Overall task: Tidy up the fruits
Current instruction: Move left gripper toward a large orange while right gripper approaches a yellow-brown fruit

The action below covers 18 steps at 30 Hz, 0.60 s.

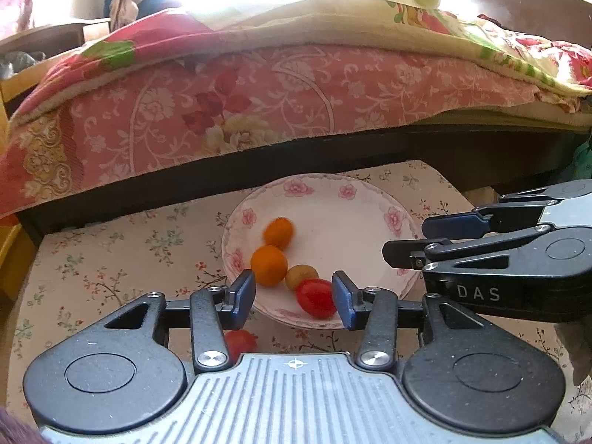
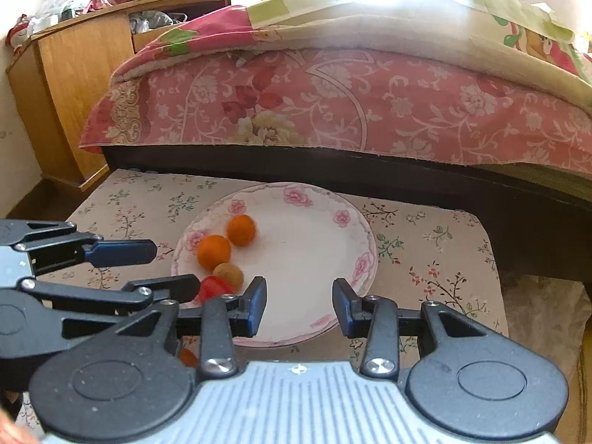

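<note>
Left gripper [image 1: 294,298] wide, empty, over plate [image 1: 370,199]: four fruits in. Right gripper [image 2: 299,305] wide, empty. One tomato [image 1: 241,342] left on table.

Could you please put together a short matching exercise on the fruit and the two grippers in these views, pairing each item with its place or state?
Items:
1. kiwi
2. red tomato on the plate
3. second tomato
4. right gripper

Places or states:
A. open over a bare part of the plate, holding nothing
B. on the tablecloth, off the plate, near the camera
C. between the open fingers of the left gripper
D. brownish green, between an orange and the red tomato

Pairs: 1-D, 2-C, 3-B, 4-A
</note>
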Available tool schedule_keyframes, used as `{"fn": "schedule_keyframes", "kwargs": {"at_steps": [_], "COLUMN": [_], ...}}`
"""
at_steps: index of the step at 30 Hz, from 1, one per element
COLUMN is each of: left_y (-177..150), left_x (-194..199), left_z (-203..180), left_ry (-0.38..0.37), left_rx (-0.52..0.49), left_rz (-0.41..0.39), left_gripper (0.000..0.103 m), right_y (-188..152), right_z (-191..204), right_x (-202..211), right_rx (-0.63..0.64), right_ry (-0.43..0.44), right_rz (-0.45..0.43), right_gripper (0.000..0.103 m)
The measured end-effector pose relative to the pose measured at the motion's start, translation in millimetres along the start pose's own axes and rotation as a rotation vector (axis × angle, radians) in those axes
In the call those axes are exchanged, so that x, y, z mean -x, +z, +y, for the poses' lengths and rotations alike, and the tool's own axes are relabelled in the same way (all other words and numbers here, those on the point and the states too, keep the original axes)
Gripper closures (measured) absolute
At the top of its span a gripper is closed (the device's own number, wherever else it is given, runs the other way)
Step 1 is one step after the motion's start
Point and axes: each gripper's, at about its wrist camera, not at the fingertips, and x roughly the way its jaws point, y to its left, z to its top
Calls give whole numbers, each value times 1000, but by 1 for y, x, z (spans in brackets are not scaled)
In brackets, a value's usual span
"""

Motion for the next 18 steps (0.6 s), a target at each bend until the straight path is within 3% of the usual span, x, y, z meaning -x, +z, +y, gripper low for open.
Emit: {"fn": "schedule_keyframes", "kwargs": {"at_steps": [10,18], "left_y": [-26,-48], "left_x": [23,33], "left_z": [10,12], "left_ry": [29,6], "left_rx": [1,-3], "left_rz": [69,103], "left_gripper": [48,46], "right_y": [-13,-38], "right_z": [9,16], "right_x": [13,21], "right_rx": [21,54], "right_ry": [51,113], "right_rz": [33,104], "right_gripper": [61,61]}}
